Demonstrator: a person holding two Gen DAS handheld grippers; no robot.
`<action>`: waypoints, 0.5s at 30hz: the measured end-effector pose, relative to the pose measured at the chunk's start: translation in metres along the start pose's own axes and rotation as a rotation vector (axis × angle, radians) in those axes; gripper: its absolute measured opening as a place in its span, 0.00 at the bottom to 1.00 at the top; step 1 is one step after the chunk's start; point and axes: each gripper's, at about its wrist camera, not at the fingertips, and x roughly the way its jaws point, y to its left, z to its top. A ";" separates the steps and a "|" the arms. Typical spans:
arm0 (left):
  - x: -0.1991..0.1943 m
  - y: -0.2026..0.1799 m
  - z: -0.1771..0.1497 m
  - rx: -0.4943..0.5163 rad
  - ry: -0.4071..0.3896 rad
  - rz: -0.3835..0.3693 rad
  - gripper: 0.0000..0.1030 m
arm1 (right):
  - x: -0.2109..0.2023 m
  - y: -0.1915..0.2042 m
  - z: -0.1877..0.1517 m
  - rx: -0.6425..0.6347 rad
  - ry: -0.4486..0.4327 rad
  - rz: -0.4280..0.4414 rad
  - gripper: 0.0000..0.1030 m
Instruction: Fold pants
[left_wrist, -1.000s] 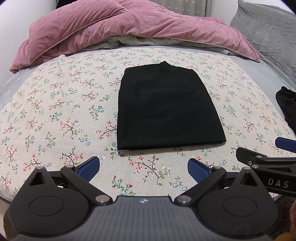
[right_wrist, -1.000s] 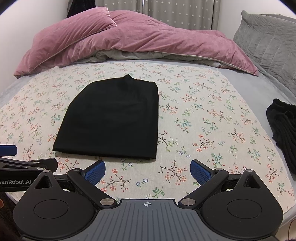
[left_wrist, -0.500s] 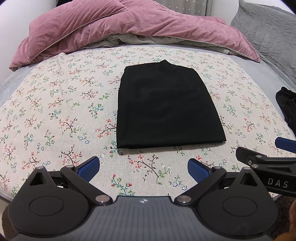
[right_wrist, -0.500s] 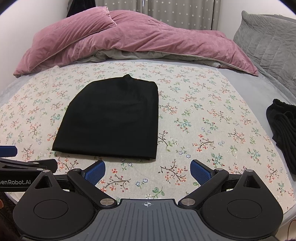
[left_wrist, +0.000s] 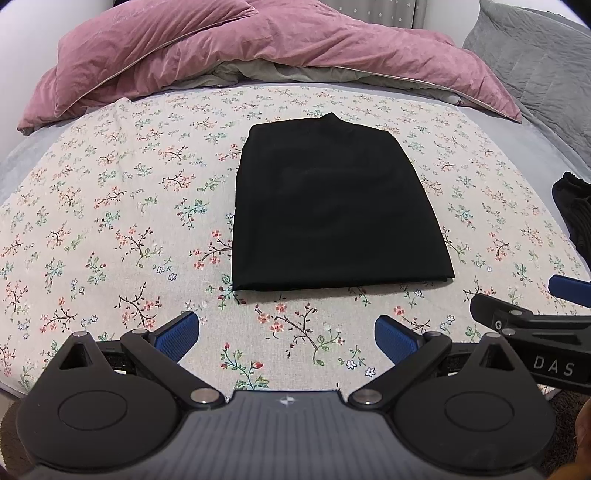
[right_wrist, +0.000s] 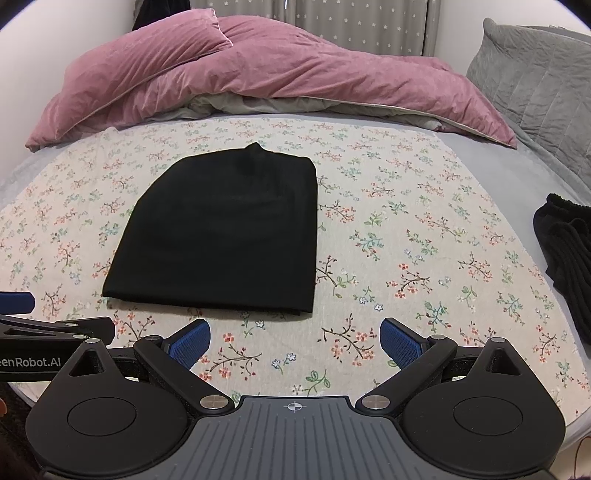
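The folded black pants lay flat on the floral sheet, just ahead of the left gripper and the right gripper, whose jaws both stood wide apart and empty.

Folded pants flat on the floral sheet, mid-bed. Duvet heaped behind, along the far edge. Second garment pile at the right edge, well apart. Left gripper and right gripper side by side before the near hem, fingers spread, clear of it.
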 end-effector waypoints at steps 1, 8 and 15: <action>0.001 0.000 0.000 -0.002 0.002 -0.001 1.00 | 0.000 0.000 0.000 0.000 0.001 0.000 0.97; 0.007 0.002 -0.001 -0.017 0.024 -0.004 1.00 | 0.007 0.001 0.000 0.005 0.013 -0.002 0.97; 0.020 0.006 0.000 -0.039 0.040 0.003 1.00 | 0.020 0.005 -0.001 0.018 0.028 -0.010 0.97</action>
